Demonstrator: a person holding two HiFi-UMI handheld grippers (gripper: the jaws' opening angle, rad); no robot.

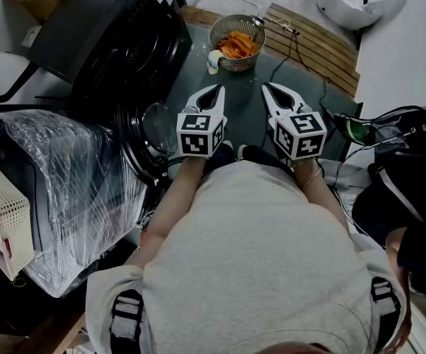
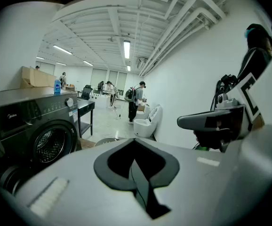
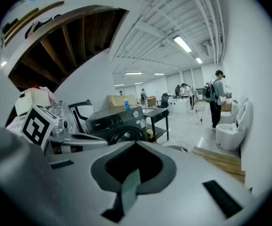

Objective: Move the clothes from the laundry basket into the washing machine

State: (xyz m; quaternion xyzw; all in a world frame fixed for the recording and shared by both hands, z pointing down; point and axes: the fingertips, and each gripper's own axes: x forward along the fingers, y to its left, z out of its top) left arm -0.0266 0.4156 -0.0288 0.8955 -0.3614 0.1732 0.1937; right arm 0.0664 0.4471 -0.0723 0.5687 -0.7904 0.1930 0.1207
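Observation:
In the head view, a round wire laundry basket holding orange clothes stands on the floor ahead of me. The black front-loading washing machine is at the upper left, with its round door swung out towards me. Both grippers are held side by side in front of my chest, short of the basket. My left gripper is shut and empty, and so is my right gripper. The left gripper view shows shut jaws, the washing machine at left and the right gripper beside it. The right gripper view shows the machine too.
A plastic-wrapped bulky object and a white perforated basket stand at my left. A small white cup sits beside the wire basket. Wooden slats, cables and dark equipment lie to the right. People stand far down the hall.

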